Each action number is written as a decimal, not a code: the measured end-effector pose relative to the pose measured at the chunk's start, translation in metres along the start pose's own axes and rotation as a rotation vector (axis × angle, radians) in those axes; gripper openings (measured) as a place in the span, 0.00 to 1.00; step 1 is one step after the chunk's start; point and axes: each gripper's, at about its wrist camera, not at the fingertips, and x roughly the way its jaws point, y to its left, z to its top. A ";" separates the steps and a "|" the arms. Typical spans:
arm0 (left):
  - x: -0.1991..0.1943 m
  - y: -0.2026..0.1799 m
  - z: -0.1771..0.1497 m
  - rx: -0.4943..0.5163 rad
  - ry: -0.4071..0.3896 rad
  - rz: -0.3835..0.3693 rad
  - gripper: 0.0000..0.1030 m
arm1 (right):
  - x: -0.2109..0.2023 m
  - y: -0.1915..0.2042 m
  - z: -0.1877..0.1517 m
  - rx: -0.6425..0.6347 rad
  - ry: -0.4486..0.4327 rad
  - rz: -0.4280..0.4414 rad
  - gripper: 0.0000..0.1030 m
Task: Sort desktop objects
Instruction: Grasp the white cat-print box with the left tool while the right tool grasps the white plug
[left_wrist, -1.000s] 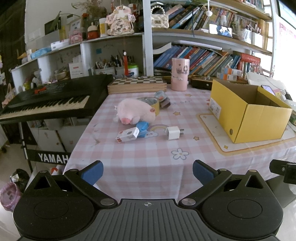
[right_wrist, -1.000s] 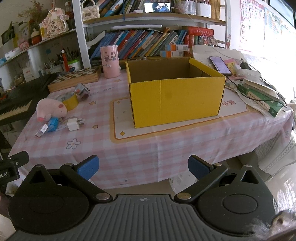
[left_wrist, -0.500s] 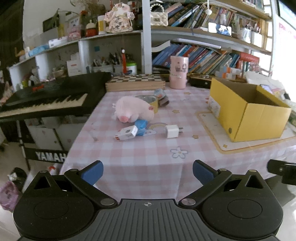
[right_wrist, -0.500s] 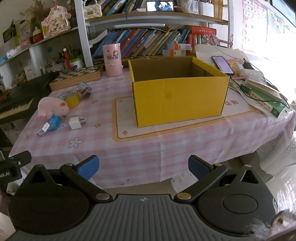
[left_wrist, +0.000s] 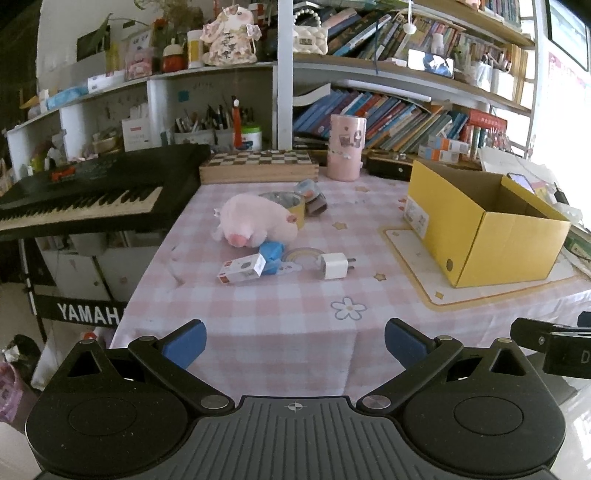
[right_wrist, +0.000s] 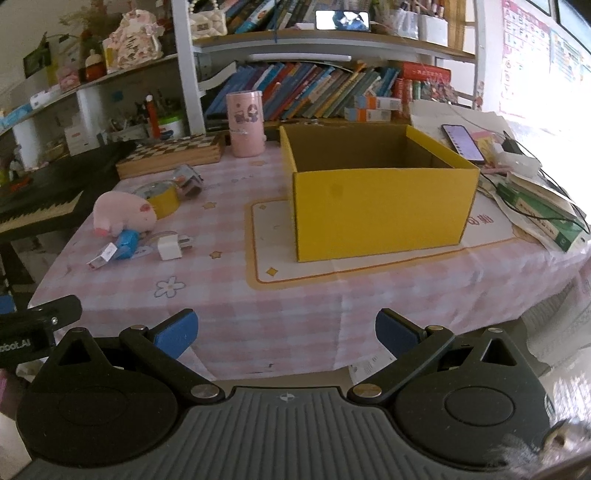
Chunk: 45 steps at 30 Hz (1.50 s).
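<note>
A pink plush pig (left_wrist: 255, 220) (right_wrist: 123, 215) lies on the pink checked tablecloth (left_wrist: 280, 317). Behind it sits a yellow tape roll (left_wrist: 291, 204) (right_wrist: 162, 197) and a small grey-brown object (left_wrist: 314, 197). In front lie a white and red small box (left_wrist: 242, 268) (right_wrist: 103, 256), a blue item (left_wrist: 272, 253) (right_wrist: 127, 243) and a white charger plug (left_wrist: 334, 266) (right_wrist: 170, 248). An open yellow cardboard box (left_wrist: 484, 225) (right_wrist: 376, 192) stands on a mat at the right. My left gripper (left_wrist: 294, 341) hangs open at the table's near edge. My right gripper (right_wrist: 286, 334) is also open, with nothing between its fingers.
A chessboard box (left_wrist: 258, 166) and a pink cylinder tin (left_wrist: 345, 147) stand at the back. A black keyboard (left_wrist: 85, 199) flanks the table's left. Bookshelves (left_wrist: 388, 110) rise behind. A phone (right_wrist: 463, 142), cables and books (right_wrist: 535, 210) lie right of the yellow box.
Both grippers have drifted slightly closer to the table, so the objects look a little larger. Nothing on the table has moved and both jaws stay open.
</note>
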 end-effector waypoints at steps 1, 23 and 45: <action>0.001 0.000 0.000 0.001 0.003 0.000 1.00 | 0.000 0.001 0.001 -0.004 -0.001 0.005 1.00; 0.013 0.018 0.008 0.000 0.001 0.086 1.00 | 0.029 0.030 0.017 -0.087 -0.001 0.135 0.99; 0.094 0.071 0.036 -0.088 0.082 0.097 0.99 | 0.127 0.092 0.054 -0.204 0.084 0.265 0.78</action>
